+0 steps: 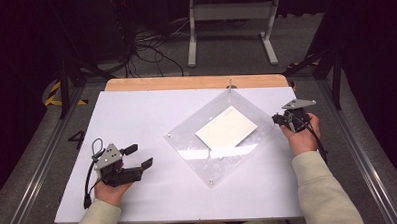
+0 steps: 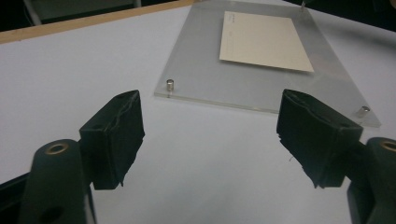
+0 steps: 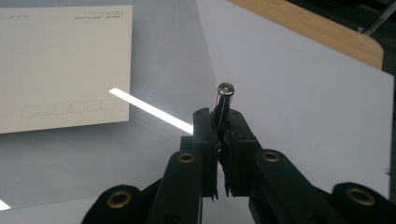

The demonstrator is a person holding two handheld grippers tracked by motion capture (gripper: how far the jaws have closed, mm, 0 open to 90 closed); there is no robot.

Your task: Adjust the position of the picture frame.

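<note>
A clear acrylic plate (image 1: 187, 137) lies turned like a diamond on the white board (image 1: 136, 114), with a cream card (image 1: 226, 126) under its middle. Small metal pins stand at its corners (image 1: 169, 135). My right gripper (image 1: 278, 119) is at the plate's right corner. In the right gripper view it (image 3: 219, 116) is shut on an upright metal pin (image 3: 224, 95) at the edge of the plate (image 3: 159, 60), beside the card (image 3: 60, 60). My left gripper (image 1: 140, 155) rests open at the board's front left. Its jaws (image 2: 210, 121) stand wide apart, facing the plate (image 2: 196, 60) and a corner pin (image 2: 170, 84).
The white board covers a wooden table whose far edge (image 1: 195, 82) shows. Metal rails run along both sides (image 1: 33, 168). A white stand (image 1: 231, 26) and loose cables (image 1: 149, 48) are on the floor beyond. A third pin (image 1: 210, 181) marks the plate's near corner.
</note>
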